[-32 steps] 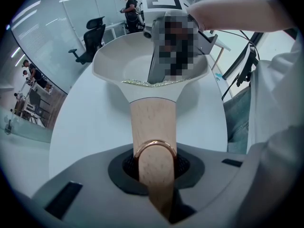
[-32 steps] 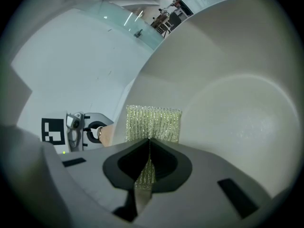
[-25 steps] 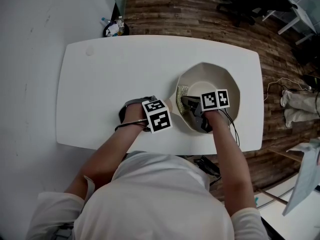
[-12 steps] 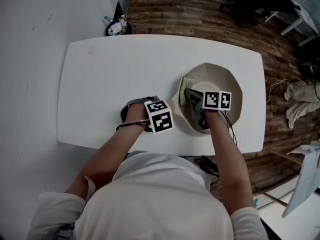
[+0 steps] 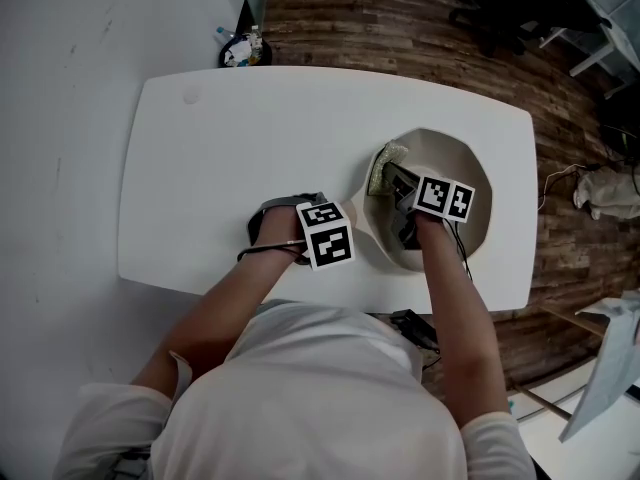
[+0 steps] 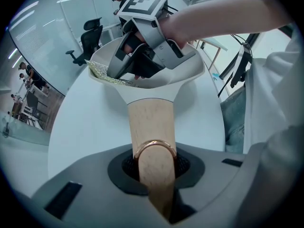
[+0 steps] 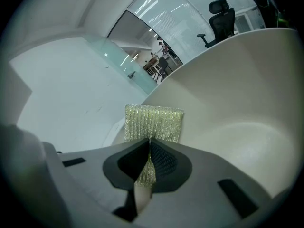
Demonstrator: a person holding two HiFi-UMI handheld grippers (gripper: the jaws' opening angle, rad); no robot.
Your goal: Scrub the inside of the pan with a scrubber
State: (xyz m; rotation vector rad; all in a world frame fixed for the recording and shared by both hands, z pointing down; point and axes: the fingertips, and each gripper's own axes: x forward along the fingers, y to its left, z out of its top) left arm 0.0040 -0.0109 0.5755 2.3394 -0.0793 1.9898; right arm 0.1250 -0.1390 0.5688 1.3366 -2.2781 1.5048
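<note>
The white surface (image 5: 200, 158) carries the pan at its right half; its left half shows only a faint round mark near the far corner. The left gripper (image 6: 153, 165) sits at the near edge of the surface, left of the pan, with its fingers (image 6: 124, 167) clenched on the wooden handle (image 6: 149, 122). The handle passes between the pads, and a copper ring (image 6: 154, 147) on it lies just at the grip. The handle points toward the person's left and joins the cream pan (image 5: 468, 168), which rests on the surface near its right end. The scrubber (image 7: 153, 121), a greenish woven pad, is inside the pan, laid against the left inner wall close to the rim and near the handle joint. The right gripper (image 7: 148, 161) reaches into the pan from the near side, its fingers (image 7: 165, 163) closed on the lower edge of the scrubber, whose upper part stands clear of the pads and touches the wall.
</note>
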